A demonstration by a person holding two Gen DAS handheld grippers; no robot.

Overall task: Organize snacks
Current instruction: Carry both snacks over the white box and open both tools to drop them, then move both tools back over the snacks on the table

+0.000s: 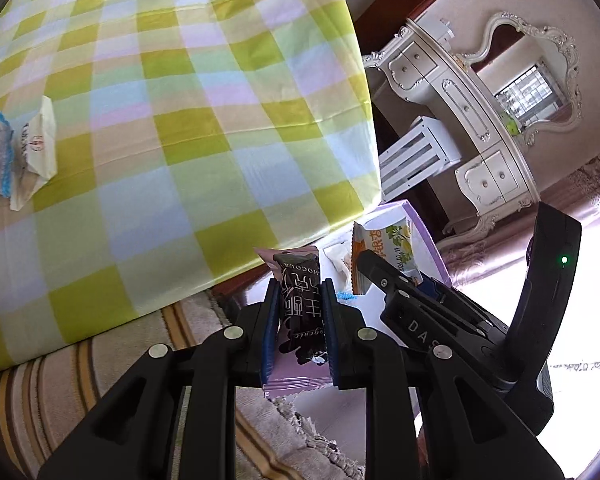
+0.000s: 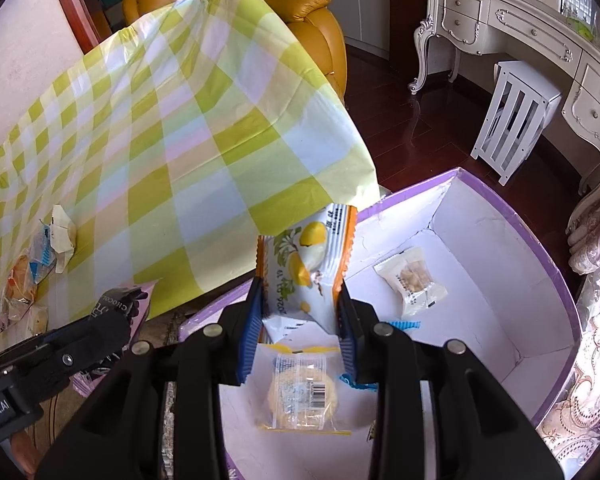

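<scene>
Honestly, my left tool (image 1: 298, 312) pinched a chocolate bar (image 1: 298, 304) short of the purple box (image 2: 500, 216) while my right tool (image 2: 300, 312) clamped a lemon-print packet (image 2: 308, 264) over it, so releasing early risked the carpet.

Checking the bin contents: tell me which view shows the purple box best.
Right wrist view: the purple box lies open below the right gripper, two wrapped snacks on its white floor. The left wrist view shows only a corner of it past the table edge.
</scene>
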